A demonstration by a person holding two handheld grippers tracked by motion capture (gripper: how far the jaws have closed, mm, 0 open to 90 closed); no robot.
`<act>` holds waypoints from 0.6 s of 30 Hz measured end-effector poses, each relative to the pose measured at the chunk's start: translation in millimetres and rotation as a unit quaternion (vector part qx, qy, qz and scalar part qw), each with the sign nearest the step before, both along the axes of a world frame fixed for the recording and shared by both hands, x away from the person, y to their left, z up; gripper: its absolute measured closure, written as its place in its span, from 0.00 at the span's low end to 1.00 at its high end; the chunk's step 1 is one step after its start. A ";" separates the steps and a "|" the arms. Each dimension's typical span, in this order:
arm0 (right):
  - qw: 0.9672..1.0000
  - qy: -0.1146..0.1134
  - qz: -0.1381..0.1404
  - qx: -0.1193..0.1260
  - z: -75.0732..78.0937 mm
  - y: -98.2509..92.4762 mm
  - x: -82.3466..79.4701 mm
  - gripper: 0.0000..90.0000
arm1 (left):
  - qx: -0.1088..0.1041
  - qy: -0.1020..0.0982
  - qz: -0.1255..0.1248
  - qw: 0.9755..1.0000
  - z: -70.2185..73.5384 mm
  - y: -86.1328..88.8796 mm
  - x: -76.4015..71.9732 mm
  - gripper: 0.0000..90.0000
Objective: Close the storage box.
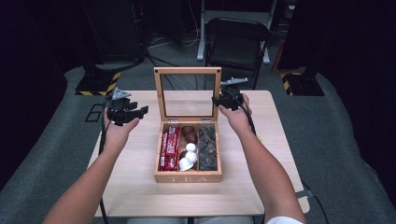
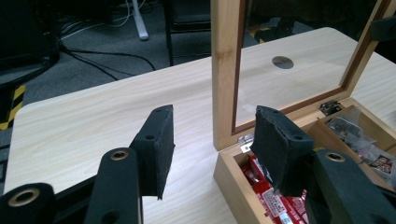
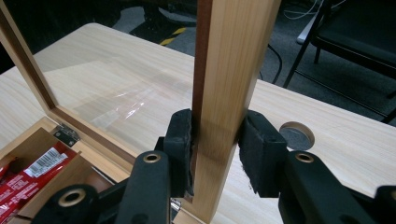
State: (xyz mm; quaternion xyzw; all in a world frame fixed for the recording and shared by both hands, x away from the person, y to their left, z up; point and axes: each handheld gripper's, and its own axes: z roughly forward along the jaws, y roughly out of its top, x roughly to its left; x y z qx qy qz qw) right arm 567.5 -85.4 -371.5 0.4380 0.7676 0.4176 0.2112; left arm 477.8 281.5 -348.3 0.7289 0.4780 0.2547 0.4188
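Surface: light wooden table (image 1: 140, 186), pale grain, with a round cable hole (image 2: 282, 62) toward its far right part. It stands on grey carpet; black curtains close off the left and right of the room.

Room, left to right: a yellow-and-black striped base plate (image 1: 95, 84) on the floor beyond the table's far left corner; loose cables on the floor at centre; a black folding chair (image 1: 236, 42) beyond the far edge; a second striped base (image 1: 299, 84) at far right.

Left gripper (image 1: 125, 112): held above the table's left part, well left of the box, jaws apart with nothing between them; in the left gripper view they frame bare table and the box's near left corner.

Container: wooden tea box (image 1: 187, 177), marked "TEA" on its near wall, at the table's centre. Its glass-paned lid (image 1: 187, 72) stands upright at the far side on hinges. Three compartments, left to right:
- left: red packets (image 1: 169, 148), stacked lengthwise;
- middle: brown capsules (image 1: 188, 132) at the far end, white capsules (image 1: 188, 156) at the near end;
- right: dark clear-wrapped sachets (image 1: 208, 147).

Right gripper (image 1: 224, 100): at the lid's right edge, jaws clamped on the right wooden frame rail, one pad on each face, as the right gripper view shows (image 3: 215, 154).
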 end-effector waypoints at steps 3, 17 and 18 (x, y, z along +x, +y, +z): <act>1.000 -0.002 0.005 0.000 0.3 -1.5 -2.5 0.72 | 0.000 -0.003 -0.003 1.000 -0.2 -3.7 1.3 0.53; 1.000 -0.013 0.006 -0.004 1.1 -1.0 -12.9 0.72 | -0.006 0.001 -0.012 1.000 2.8 -12.4 9.7 0.53; 1.000 -0.014 0.006 -0.004 1.0 -1.1 -14.2 0.72 | -0.008 0.002 -0.015 1.000 2.8 -14.5 10.3 0.53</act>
